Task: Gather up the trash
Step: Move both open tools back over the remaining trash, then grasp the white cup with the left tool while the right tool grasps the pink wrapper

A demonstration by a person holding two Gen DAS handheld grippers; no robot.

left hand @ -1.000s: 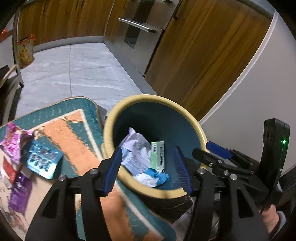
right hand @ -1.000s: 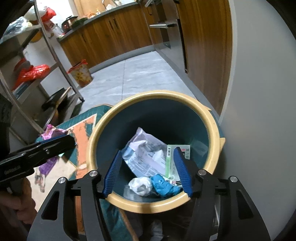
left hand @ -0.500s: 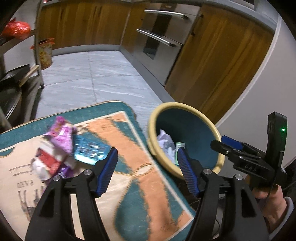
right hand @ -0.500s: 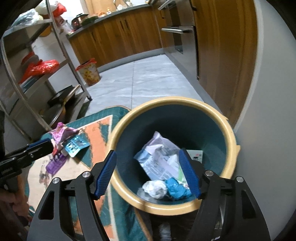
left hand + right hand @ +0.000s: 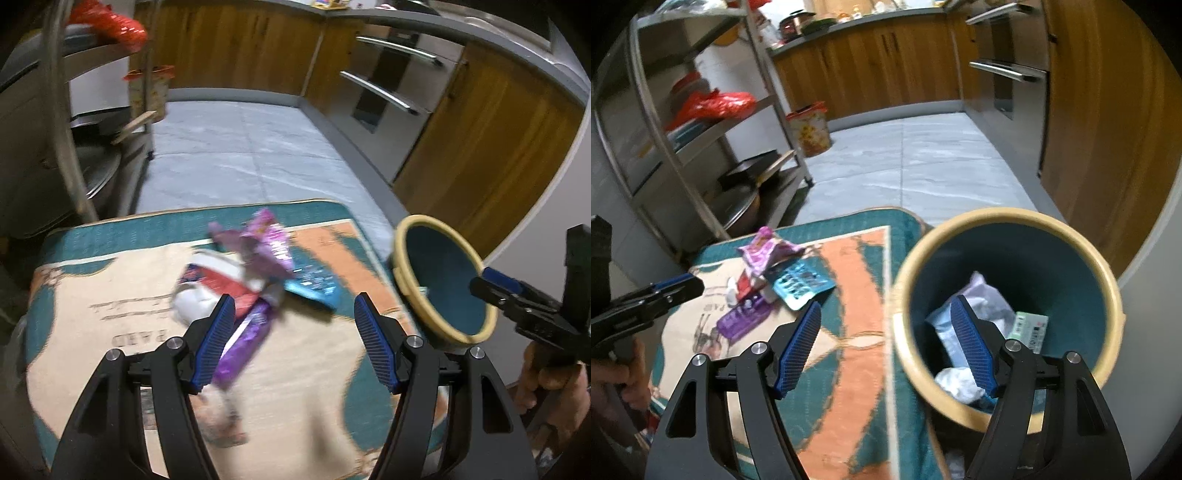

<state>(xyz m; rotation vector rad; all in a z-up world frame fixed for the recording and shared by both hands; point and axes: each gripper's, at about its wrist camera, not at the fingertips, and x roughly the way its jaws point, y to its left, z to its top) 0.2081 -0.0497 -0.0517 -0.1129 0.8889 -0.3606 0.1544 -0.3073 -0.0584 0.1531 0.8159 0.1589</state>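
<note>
Both grippers are empty. The left gripper [image 5: 293,321] has its jaws spread, the litter pile [image 5: 255,273] on the mat [image 5: 110,295] just ahead of its fingers. The right gripper [image 5: 886,345], jaws just widening, straddles the rim of the bin [image 5: 1008,218]; crumpled paper [image 5: 958,380] lies inside.

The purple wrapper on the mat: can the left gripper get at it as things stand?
Probably yes. The left gripper is open and empty, the purple wrapper lies just beyond its fingers, and nothing covers it.
</note>
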